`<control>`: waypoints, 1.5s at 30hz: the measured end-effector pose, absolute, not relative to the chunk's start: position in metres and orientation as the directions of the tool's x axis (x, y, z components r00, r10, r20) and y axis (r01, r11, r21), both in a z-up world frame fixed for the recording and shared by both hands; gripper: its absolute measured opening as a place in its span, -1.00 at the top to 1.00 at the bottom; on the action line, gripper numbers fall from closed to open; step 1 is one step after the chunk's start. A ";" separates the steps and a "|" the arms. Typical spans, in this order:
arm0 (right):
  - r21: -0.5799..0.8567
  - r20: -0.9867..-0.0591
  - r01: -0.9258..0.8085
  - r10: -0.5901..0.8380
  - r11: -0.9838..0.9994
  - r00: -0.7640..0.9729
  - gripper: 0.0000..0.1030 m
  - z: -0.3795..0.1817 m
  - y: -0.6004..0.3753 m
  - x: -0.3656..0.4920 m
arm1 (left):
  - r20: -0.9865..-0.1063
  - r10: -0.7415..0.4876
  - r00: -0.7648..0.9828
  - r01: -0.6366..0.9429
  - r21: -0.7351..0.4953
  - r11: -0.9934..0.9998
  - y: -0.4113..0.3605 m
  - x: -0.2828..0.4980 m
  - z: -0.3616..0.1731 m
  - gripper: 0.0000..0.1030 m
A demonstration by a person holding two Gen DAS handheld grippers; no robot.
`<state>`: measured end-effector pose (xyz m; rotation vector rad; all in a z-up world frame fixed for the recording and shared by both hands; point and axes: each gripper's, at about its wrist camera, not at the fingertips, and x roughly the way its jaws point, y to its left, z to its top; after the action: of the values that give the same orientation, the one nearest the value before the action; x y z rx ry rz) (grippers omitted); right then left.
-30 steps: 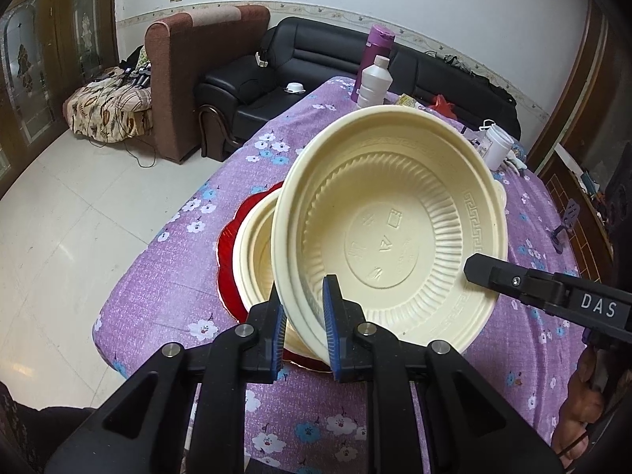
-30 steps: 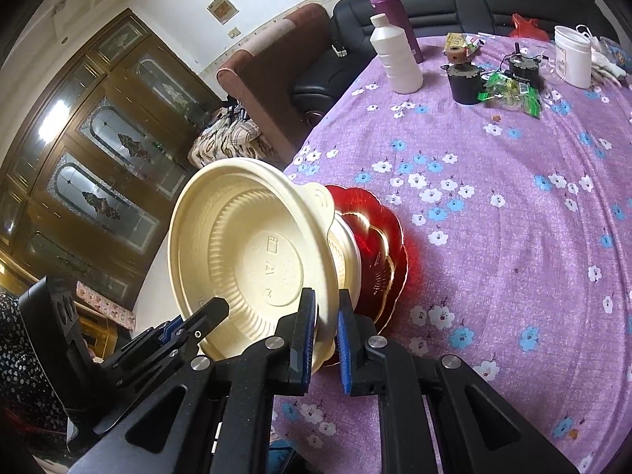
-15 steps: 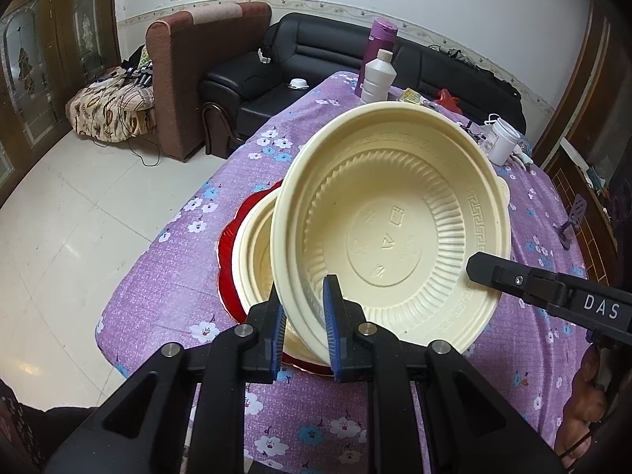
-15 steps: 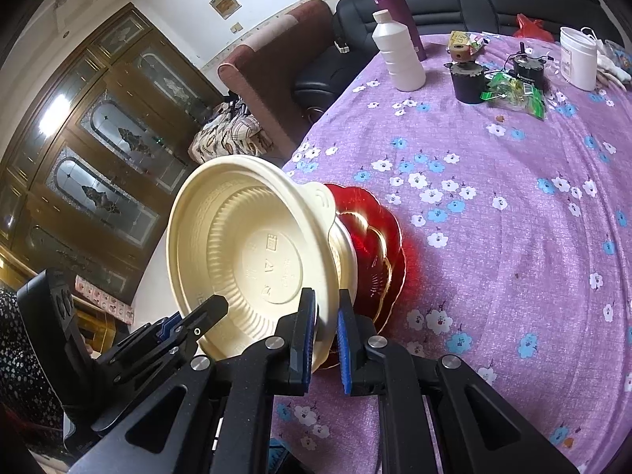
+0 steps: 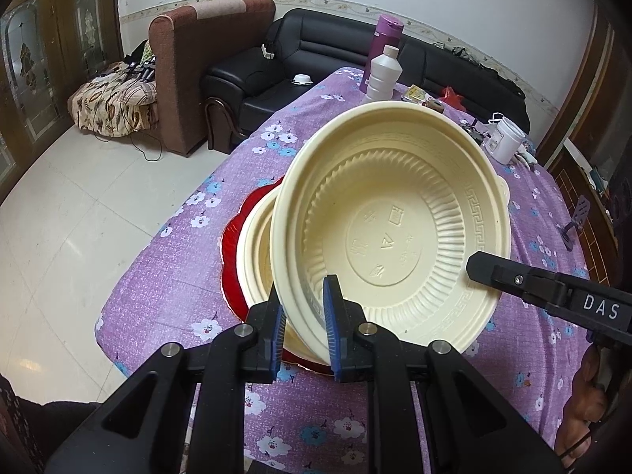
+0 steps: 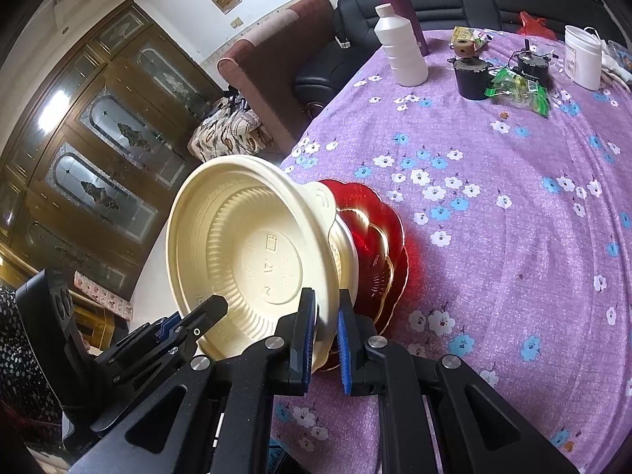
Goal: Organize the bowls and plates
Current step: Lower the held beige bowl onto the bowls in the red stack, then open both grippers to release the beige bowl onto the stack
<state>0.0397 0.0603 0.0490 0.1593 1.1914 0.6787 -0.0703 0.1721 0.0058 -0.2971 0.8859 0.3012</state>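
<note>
Over 1 red plate, both hand-held grippers, left & right, clamp 1 of seemingly 2 cream bowls.

Two cream bowls, one red plate, two bottles.

Purple floral table: red plate, white bottle, white jar.

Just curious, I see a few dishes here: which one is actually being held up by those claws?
The big cream bowl, tilted up on edge with both claws, left claw and right claw, pinching its rim. The smaller cream bowl and red plate lie on the table.
</note>
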 end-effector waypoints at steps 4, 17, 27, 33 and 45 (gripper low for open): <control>0.458 -0.802 -0.402 0.563 0.793 0.198 0.80 0.049 0.061 0.040 | -0.792 0.134 0.595 -0.378 -0.128 0.917 0.173 -0.071 0.006 0.69; 0.450 -0.811 -0.397 0.552 0.800 0.193 0.80 0.047 0.065 0.043 | -0.808 0.121 0.577 -0.384 -0.138 0.913 0.178 -0.068 0.005 0.68; 0.426 -0.829 -0.397 0.526 0.813 0.189 0.72 0.047 0.072 0.048 | -0.829 0.113 0.548 -0.402 -0.142 0.905 0.181 -0.058 0.000 0.68; 0.413 -0.833 -0.399 0.517 0.819 0.198 0.71 0.048 0.075 0.048 | -0.834 0.121 0.538 -0.427 -0.146 0.892 0.183 -0.057 0.000 0.64; 0.359 -0.843 -0.416 0.482 0.835 0.241 0.48 0.056 0.083 0.044 | -0.828 0.130 0.546 -0.443 -0.154 0.883 0.187 -0.057 0.001 0.41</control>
<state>0.0444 0.0834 0.0558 0.0647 1.1770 0.6148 -0.0566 0.1868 0.0012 -0.3681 0.9372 0.3490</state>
